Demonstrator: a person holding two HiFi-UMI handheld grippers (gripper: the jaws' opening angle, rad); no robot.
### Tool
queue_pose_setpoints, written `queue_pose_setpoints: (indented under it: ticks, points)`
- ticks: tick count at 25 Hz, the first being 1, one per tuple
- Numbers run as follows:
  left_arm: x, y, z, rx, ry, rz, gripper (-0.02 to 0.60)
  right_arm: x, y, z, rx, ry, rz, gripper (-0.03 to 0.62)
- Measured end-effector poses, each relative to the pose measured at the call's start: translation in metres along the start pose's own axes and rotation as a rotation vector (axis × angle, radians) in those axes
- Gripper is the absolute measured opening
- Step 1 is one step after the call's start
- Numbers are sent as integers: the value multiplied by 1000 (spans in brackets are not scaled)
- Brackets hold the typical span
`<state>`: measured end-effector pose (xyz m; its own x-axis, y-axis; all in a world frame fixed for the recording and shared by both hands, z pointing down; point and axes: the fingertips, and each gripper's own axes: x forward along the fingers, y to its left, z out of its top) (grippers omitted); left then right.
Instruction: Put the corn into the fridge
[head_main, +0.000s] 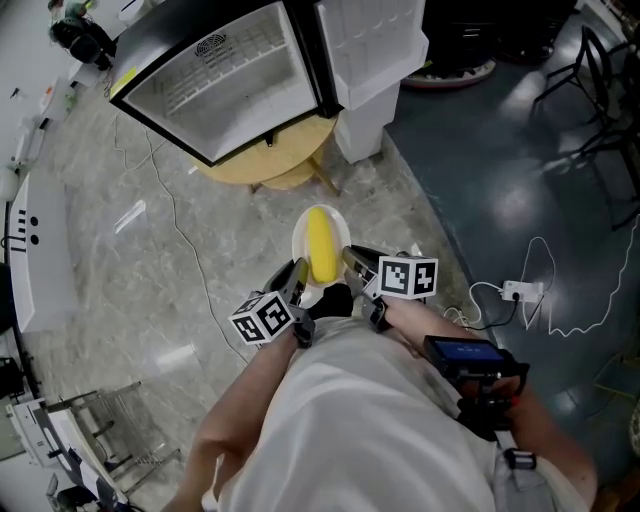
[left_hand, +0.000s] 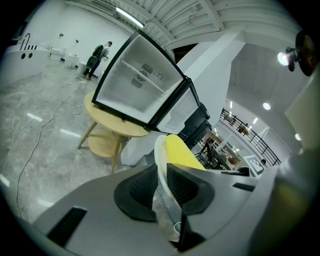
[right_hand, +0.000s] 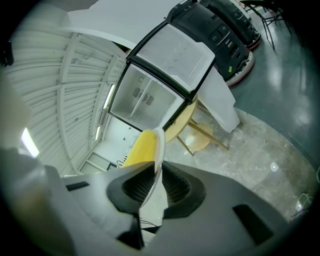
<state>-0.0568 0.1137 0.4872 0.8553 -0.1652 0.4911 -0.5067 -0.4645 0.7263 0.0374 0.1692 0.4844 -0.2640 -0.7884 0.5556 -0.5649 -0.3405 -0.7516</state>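
A yellow corn cob (head_main: 321, 245) lies on a small white plate (head_main: 300, 232) held in the air in front of me. My left gripper (head_main: 298, 282) is shut on the plate's near-left rim and my right gripper (head_main: 352, 262) is shut on its near-right rim. In the left gripper view the plate (left_hand: 160, 157) stands edge-on between the pads, corn (left_hand: 182, 152) to its right. The right gripper view has the plate (right_hand: 159, 150) edge-on with the corn (right_hand: 142, 147) on its left. Ahead, the small fridge (head_main: 230, 80) stands empty with its door (head_main: 370, 45) swung open.
The fridge sits on a round yellow table (head_main: 270, 165) with a stool beneath. A thin cable (head_main: 175, 215) trails over the marble floor at left. A power strip (head_main: 518, 292) with cords lies at right, black chairs (head_main: 595, 80) at far right. A metal rack (head_main: 90, 440) is at lower left.
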Motion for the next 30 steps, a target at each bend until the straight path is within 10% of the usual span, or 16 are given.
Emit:
queue_pose_setpoints:
  ticks: [30]
  points:
    - [52,56,88,-56,-41,14,58,100,2,72,-31,85,-10,49]
